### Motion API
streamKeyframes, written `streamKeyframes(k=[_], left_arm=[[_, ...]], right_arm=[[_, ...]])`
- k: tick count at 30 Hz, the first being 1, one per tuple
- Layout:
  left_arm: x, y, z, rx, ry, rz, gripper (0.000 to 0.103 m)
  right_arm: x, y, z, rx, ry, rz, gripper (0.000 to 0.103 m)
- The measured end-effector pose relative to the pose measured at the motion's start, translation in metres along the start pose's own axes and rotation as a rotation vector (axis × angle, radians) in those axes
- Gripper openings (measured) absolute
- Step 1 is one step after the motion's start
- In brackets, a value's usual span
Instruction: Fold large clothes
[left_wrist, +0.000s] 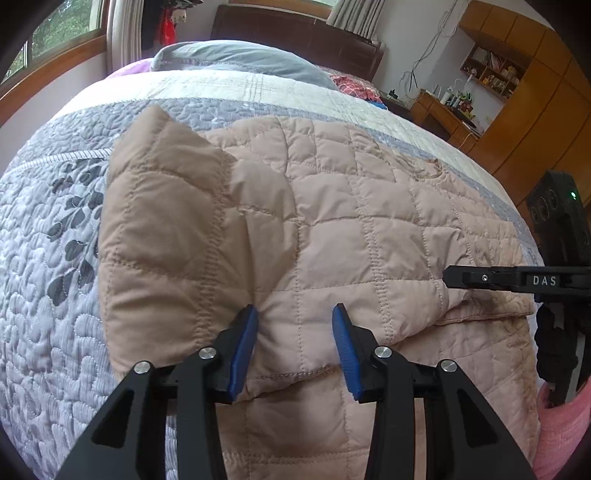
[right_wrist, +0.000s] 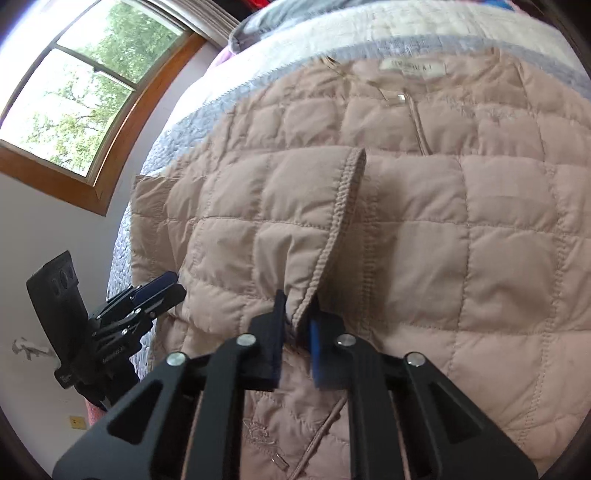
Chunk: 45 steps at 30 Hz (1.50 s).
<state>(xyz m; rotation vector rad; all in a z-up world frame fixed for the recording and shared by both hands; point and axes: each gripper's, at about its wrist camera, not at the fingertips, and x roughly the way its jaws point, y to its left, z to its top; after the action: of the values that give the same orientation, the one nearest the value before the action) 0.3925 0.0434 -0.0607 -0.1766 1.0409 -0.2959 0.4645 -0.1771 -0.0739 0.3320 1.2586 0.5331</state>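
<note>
Beige quilted fabric fills both views: a padded jacket (left_wrist: 332, 206) is spread on a bed covered by a grey-and-cream bedspread (left_wrist: 48, 295), with a grey pillow (left_wrist: 240, 59) lying beyond it near the headboard. One sleeve (right_wrist: 258, 221) is seen laid across the body of the jacket, its stitched cuff (right_wrist: 345, 206) near the centre, so a first inward fold is judged to be largely made. The right gripper (right_wrist: 297, 332) is clamped on the cuff's lower edge, its jaws drawn close around the trim. The left gripper (left_wrist: 293, 343) is held with jaws apart over a fold edge of the jacket, nothing pinched between them. The far side appears unfolded, and the lengthwise folding is judged to be left.
</note>
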Motion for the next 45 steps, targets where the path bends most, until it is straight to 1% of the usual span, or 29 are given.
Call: streamKeyframes(k=[2,3,4,6,8,10,14,16,19,22,25,27,29,32,33,35,37,38,39,41,42,43,45], left_arm=[[-0.01,-0.003,0.003,-0.001,-0.029,-0.025,0.041],[-0.02,-0.006,0.004,0.005,-0.056,-0.034,0.041],[-0.026,-0.008,0.005,0.012,-0.076,-0.035,0.041],[-0.039,-0.017,0.009,0.032,-0.118,-0.04,0.041],[-0.043,-0.025,0.013,0.046,-0.132,-0.037,0.041],[-0.04,-0.032,0.016,0.06,-0.136,-0.026,0.041],[-0.021,-0.045,0.023,0.074,-0.104,-0.027,0.041],[-0.012,-0.049,0.025,0.086,-0.088,-0.015,0.041],[0.007,-0.054,0.024,0.099,-0.05,0.0,0.041],[0.028,-0.055,0.021,0.11,-0.008,0.024,0.041],[0.042,-0.053,0.016,0.117,0.014,0.033,0.042],[0.047,-0.053,0.014,0.127,0.011,0.043,0.043],[0.049,-0.054,0.012,0.134,0.008,0.052,0.043],[0.047,-0.056,0.014,0.126,0.013,0.059,0.043],[0.045,-0.056,0.015,0.122,0.015,0.058,0.043],[0.032,-0.058,0.016,0.115,0.006,0.07,0.041],[0.011,-0.063,0.015,0.128,-0.044,0.071,0.04],[0.003,-0.067,0.016,0.138,-0.069,0.07,0.04],[-0.005,-0.073,0.016,0.148,-0.083,0.058,0.04],[-0.01,-0.088,0.018,0.151,-0.073,0.033,0.04],[-0.009,-0.095,0.019,0.149,-0.064,0.019,0.04],[-0.004,-0.105,0.019,0.154,-0.048,0.01,0.04],[0.008,-0.119,0.018,0.164,-0.03,0.02,0.04]], right_arm=[[-0.027,0.003,-0.004,-0.03,-0.058,-0.007,0.007],[-0.044,0.003,-0.005,-0.044,-0.095,-0.018,0.007],[-0.062,0.002,-0.007,-0.053,-0.131,-0.037,0.007],[-0.088,-0.002,-0.011,-0.05,-0.174,-0.053,0.007],[-0.116,-0.011,-0.017,-0.043,-0.216,-0.073,0.007],[-0.145,-0.024,-0.025,-0.029,-0.264,-0.126,0.007],[-0.177,-0.053,-0.037,0.025,-0.322,-0.207,0.007],[-0.182,-0.073,-0.041,0.065,-0.325,-0.226,0.006],[-0.173,-0.098,-0.046,0.118,-0.313,-0.242,0.006],[-0.146,-0.122,-0.05,0.176,-0.272,-0.235,0.006],[-0.116,-0.143,-0.053,0.214,-0.212,-0.265,0.006],[-0.101,-0.153,-0.057,0.24,-0.198,-0.25,0.007],[-0.096,-0.155,-0.06,0.256,-0.208,-0.233,0.007],[-0.102,-0.149,-0.064,0.249,-0.221,-0.251,0.008],[-0.107,-0.147,-0.065,0.248,-0.231,-0.264,0.011],[-0.127,-0.133,-0.071,0.238,-0.298,-0.33,0.011],[-0.15,-0.116,-0.076,0.208,-0.367,-0.407,0.012],[-0.157,-0.103,-0.078,0.182,-0.387,-0.421,0.012],[-0.159,-0.091,-0.078,0.152,-0.392,-0.41,0.012],[-0.15,-0.06,-0.078,0.078,-0.364,-0.369,0.012],[-0.141,-0.047,-0.076,0.049,-0.336,-0.344,0.012],[-0.127,-0.033,-0.074,0.023,-0.298,-0.301,0.012],[-0.104,-0.021,-0.067,0.01,-0.249,-0.273,0.012]])
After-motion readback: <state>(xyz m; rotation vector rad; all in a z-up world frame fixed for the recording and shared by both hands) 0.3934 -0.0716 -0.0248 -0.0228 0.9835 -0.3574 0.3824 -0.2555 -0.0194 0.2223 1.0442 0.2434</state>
